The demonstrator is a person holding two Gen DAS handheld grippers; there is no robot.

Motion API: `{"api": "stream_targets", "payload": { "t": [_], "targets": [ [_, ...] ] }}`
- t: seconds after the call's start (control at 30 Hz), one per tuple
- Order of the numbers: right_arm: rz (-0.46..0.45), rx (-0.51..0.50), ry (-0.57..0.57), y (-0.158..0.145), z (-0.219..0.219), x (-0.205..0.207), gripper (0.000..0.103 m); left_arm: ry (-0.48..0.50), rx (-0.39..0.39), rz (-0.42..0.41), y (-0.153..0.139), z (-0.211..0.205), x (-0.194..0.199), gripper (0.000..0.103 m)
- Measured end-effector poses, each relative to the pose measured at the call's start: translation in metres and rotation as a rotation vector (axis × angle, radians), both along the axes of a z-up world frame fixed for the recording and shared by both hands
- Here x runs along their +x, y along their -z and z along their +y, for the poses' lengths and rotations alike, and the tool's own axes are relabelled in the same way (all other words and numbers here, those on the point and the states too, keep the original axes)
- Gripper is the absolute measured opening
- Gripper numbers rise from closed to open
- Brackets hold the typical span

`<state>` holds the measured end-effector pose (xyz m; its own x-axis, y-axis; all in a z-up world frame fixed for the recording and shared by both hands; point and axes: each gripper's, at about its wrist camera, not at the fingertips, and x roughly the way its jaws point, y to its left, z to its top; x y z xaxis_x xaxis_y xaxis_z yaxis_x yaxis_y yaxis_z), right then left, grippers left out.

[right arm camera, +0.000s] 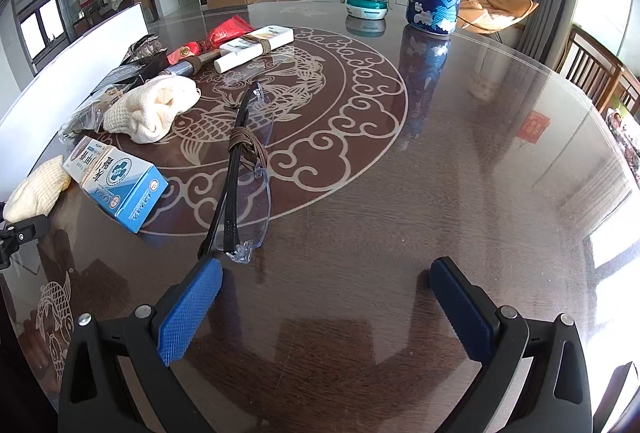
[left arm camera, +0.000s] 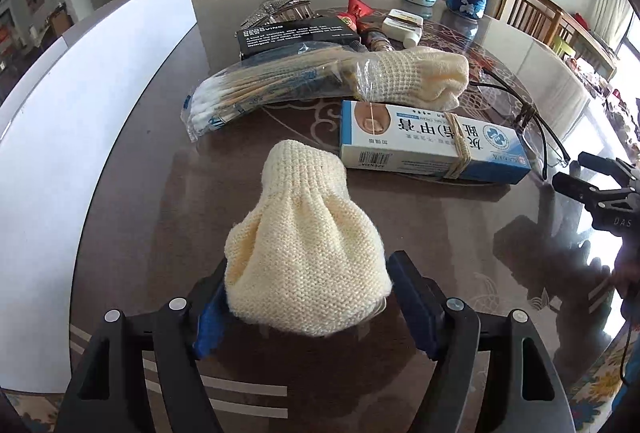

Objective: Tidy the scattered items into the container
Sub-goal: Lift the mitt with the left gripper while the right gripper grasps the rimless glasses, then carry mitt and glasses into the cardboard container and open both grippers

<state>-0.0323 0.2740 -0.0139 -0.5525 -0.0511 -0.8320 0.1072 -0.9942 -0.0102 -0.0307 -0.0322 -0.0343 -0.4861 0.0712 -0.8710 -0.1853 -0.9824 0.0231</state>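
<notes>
Left hand-held gripper (left arm camera: 308, 307) is seen with its blue-padded fingers (left arm camera: 414, 303) set around a cream knitted glove (left arm camera: 302, 253) on the dark glossy patterned surface (left arm camera: 400, 233); the left pad is hidden behind the knit, and a narrow gap is seen at the right pad, so a firm grip cannot be confirmed. To its left a white container wall (left arm camera: 100, 105) is seen, just beside the glove. Beyond the glove, a clear bag of cotton swabs (left arm camera: 260, 89) is laid, with a second cream knitted glove (left arm camera: 420, 77) at its right end. A blue-and-white carton bound with a rubber band (left arm camera: 432, 143) lies just in front of these. Further right, black-armed rimless glasses (right arm camera: 244, 169), tied with a brown band, are laid flat. Right hand-held gripper (right arm camera: 326, 307) is held wide open over bare surface, nothing between its fingers, its left pad near the glasses' end.
</notes>
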Motion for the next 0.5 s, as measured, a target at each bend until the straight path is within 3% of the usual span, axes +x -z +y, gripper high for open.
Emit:
{"api": "stream_targets", "payload": {
  "t": [0.03, 0.13, 0.3, 0.37, 0.43, 0.5],
  "targets": [
    [-0.016, -0.01, -0.014, -0.001, 0.001, -0.001, 0.103, 0.032, -0.022, 0.009, 0.0, 0.003, 0.004, 0.084],
    [-0.021, -0.124, -0.037, -0.009, 0.006, -0.001, 0.103, 0.078, -0.067, 0.01, 0.002, 0.0, 0.009, 0.087],
    [-0.005, -0.096, -0.093, -0.021, -0.018, -0.017, 0.102, 0.078, -0.013, 0.021, -0.009, -0.017, -0.001, 0.087],
    [-0.005, -0.065, -0.124, -0.021, -0.029, -0.028, 0.092, 0.067, 0.025, 0.015, -0.011, -0.021, -0.008, 0.087],
    [-0.025, -0.05, -0.144, -0.019, -0.037, -0.04, 0.072, 0.045, 0.058, -0.003, -0.01, -0.023, -0.018, 0.087],
    [-0.056, -0.059, -0.156, -0.015, -0.04, -0.05, 0.064, 0.026, 0.086, -0.02, -0.006, -0.023, -0.027, 0.086]
  ]
}}
